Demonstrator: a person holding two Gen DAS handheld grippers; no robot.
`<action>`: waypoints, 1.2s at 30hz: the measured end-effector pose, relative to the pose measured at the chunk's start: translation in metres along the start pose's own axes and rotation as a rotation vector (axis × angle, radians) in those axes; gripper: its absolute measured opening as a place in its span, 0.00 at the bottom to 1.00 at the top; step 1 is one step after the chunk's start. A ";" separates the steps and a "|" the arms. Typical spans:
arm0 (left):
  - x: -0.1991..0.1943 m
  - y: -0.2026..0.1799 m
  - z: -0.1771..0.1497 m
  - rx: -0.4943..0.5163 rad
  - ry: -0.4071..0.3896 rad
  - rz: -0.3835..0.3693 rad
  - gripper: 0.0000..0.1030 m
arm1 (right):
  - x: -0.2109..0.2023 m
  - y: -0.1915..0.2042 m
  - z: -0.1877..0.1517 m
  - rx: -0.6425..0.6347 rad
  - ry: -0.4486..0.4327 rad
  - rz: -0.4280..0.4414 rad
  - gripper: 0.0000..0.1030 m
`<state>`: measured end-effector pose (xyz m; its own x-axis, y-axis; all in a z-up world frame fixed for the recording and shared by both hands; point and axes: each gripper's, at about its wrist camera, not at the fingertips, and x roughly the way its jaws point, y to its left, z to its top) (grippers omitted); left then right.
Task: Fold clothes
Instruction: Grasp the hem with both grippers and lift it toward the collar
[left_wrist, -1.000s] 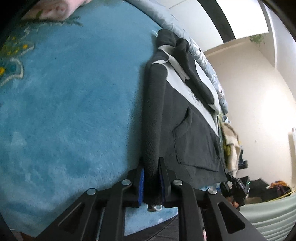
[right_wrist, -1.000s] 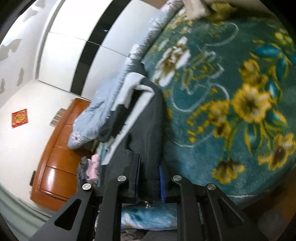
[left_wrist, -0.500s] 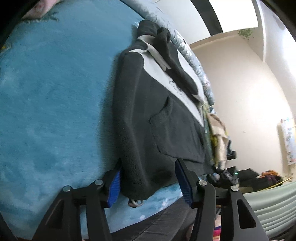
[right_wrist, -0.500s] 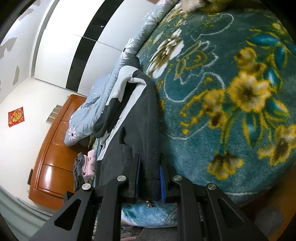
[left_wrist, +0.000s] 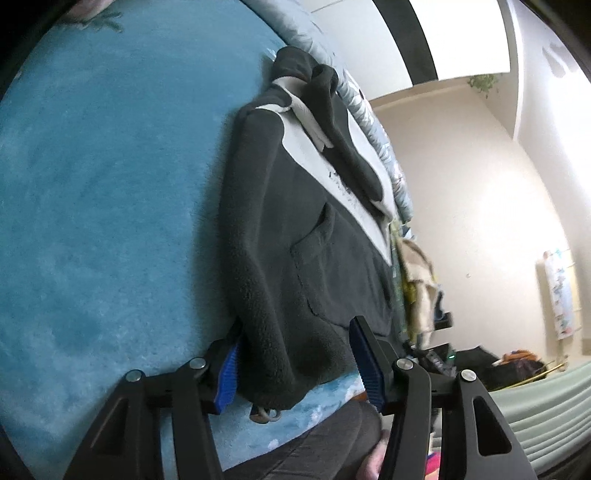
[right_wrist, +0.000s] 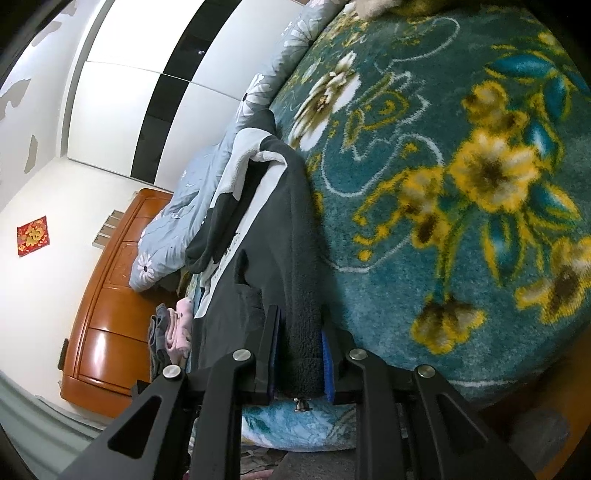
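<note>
A dark grey fleece jacket (left_wrist: 295, 236) with a white chest panel and a front pocket lies flat on a teal blanket (left_wrist: 103, 206). In the left wrist view my left gripper (left_wrist: 295, 365) is open, its blue pads on either side of the jacket's hem corner without squeezing it. In the right wrist view the same jacket (right_wrist: 269, 236) lies along the blanket's flowered part (right_wrist: 461, 177). My right gripper (right_wrist: 301, 360) is shut on the jacket's thick hem edge near a small zipper pull.
A light blue quilt (right_wrist: 199, 192) is bunched behind the jacket. A wooden headboard (right_wrist: 107, 314) and a small pile of clothes (right_wrist: 170, 332) stand at the left in the right wrist view. A dark-clothed leg (left_wrist: 325, 443) shows below my left gripper.
My left gripper has opened and let go of the jacket's hem, which has spread flat on the blanket. My right gripper stays shut on the other hem edge.
</note>
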<state>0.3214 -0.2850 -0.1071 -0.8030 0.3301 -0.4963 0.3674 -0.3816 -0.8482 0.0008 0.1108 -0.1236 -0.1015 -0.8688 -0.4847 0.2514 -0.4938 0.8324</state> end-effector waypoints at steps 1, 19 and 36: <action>-0.002 0.002 -0.001 -0.008 -0.005 -0.015 0.56 | 0.000 -0.002 -0.001 0.008 0.000 0.000 0.21; -0.005 0.016 -0.004 -0.129 0.022 -0.254 0.57 | -0.001 -0.007 -0.003 0.033 0.022 0.017 0.21; -0.046 -0.036 0.028 0.102 -0.156 -0.078 0.18 | -0.023 0.046 0.022 -0.104 -0.055 0.103 0.16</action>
<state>0.3323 -0.3103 -0.0480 -0.8931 0.2271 -0.3882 0.2582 -0.4480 -0.8559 -0.0067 0.1072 -0.0679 -0.1218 -0.9167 -0.3805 0.3615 -0.3980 0.8432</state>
